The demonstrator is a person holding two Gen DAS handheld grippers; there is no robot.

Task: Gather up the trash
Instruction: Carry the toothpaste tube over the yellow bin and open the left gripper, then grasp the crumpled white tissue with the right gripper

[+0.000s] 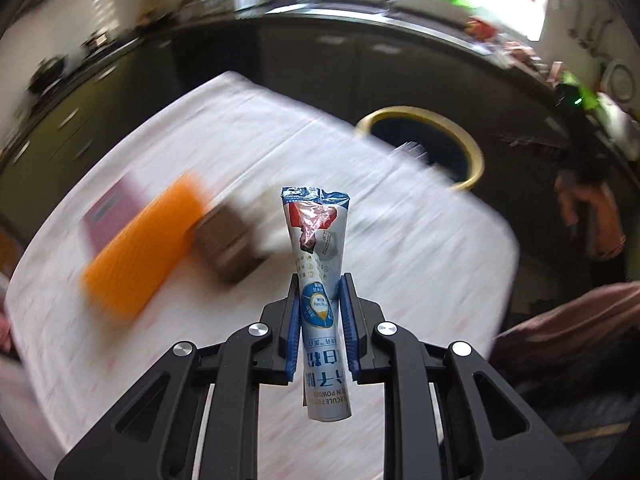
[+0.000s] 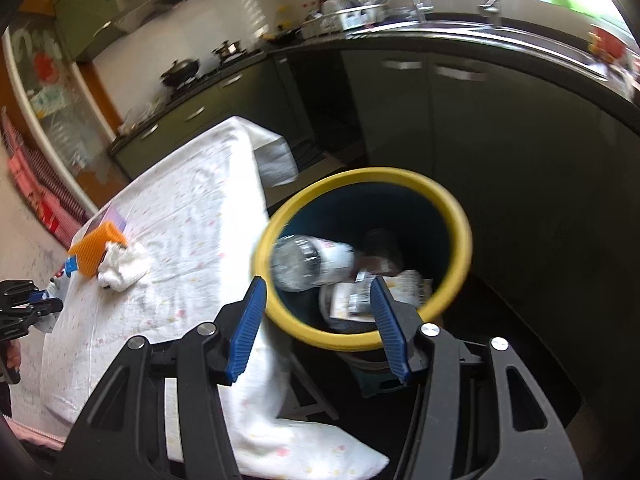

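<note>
**Left tongs gripping a sachet, right tongs wide above the bin**

Right now my left tongs are clamped on a long white and blue powder sachet, the blue pads pressing its lower half from both sides. It stands up out of the grip, its torn, crumpled top pointing away from me, well above the white cloth-covered surface. Past it on that cloth I see an orange block and a brown box, both smeared by blur, so I cannot tell more about them. Further on, off the surface's far right edge, is the yellow-rimmed bin.

My right tongs stand apart with nothing between the pads, hanging over the near rim of the bin. Inside it lie a clear plastic bottle with a white label and some printed paper wrappers. To the left, on the surface, a crumpled white tissue sits against the orange block. Beyond everything run dark green kitchen cabinets under a worktop with a sink.
</note>
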